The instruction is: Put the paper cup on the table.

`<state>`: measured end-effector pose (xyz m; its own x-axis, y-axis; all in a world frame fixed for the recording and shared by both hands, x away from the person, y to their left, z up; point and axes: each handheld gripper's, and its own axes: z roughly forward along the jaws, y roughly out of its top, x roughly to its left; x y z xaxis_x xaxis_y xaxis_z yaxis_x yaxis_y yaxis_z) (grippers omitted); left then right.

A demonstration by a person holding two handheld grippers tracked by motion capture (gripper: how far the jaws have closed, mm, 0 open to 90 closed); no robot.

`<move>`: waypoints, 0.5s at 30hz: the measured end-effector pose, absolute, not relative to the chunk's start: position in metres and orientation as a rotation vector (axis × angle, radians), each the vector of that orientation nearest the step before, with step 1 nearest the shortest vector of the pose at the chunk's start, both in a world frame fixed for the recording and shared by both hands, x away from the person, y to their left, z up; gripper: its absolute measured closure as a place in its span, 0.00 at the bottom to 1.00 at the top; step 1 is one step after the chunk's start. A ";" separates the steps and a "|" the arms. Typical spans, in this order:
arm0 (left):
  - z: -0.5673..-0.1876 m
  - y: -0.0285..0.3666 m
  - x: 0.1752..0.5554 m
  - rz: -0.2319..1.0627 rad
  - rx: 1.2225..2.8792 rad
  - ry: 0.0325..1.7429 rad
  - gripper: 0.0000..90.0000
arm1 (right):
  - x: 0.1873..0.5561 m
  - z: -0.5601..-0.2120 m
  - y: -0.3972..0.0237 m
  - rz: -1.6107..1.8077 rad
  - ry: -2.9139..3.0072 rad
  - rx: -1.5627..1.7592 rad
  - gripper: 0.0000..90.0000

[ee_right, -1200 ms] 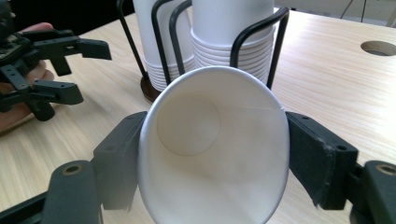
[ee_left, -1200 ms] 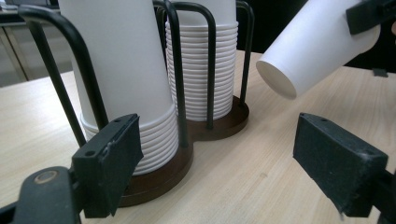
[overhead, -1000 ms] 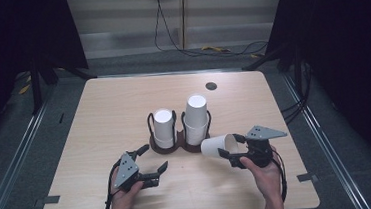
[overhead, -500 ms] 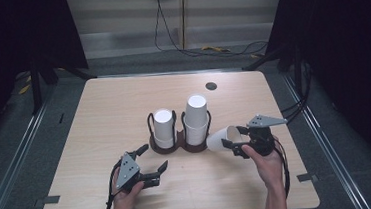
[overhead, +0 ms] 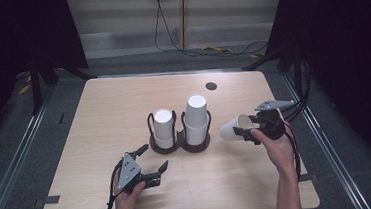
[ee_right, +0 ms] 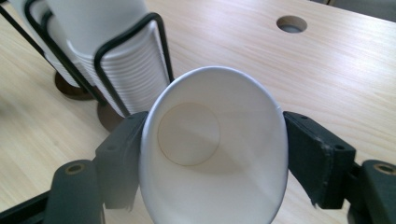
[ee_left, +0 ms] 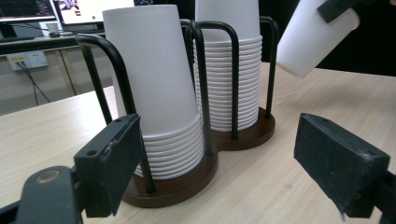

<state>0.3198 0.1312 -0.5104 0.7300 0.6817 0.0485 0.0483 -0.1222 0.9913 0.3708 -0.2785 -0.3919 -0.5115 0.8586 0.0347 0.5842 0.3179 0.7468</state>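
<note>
A dark wooden holder with black wire hoops stands mid-table and carries two stacks of upside-down white paper cups, a shorter left stack and a taller right stack. To its right my right gripper is shut on a single white cup, lifted off the table and lying tilted, bottom toward the holder. Its jaws have just been closing on the cup's rim, squeezing it oval. My left gripper rests open near the front, facing the holder with nothing between its jaws.
A round hole sits in the tabletop behind the holder. Bare light-wood table surrounds the holder. Dark stands and cables lie on the floor beyond the far edge.
My right hand has carried the single cup rightward and upward, farther from the holder. The left hand and both stacks have stayed put.
</note>
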 end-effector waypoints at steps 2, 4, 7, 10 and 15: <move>-0.511 0.131 0.319 0.609 1.616 0.602 0.17 | 0.376 -0.391 -0.278 0.964 2.241 1.284 0.29; -0.510 0.130 0.318 0.634 1.619 0.607 0.17 | 0.381 -0.390 -0.277 0.917 2.265 1.287 0.29; -0.511 0.132 0.316 0.644 1.584 0.613 0.17 | 0.389 -0.388 -0.273 0.833 2.301 1.277 0.29; -0.512 0.135 0.315 0.640 1.546 0.627 0.17 | 0.396 -0.385 -0.268 0.764 2.328 1.265 0.29; -0.512 0.133 0.313 0.668 1.546 0.614 0.17 | 0.406 -0.384 -0.264 0.654 2.360 1.271 0.29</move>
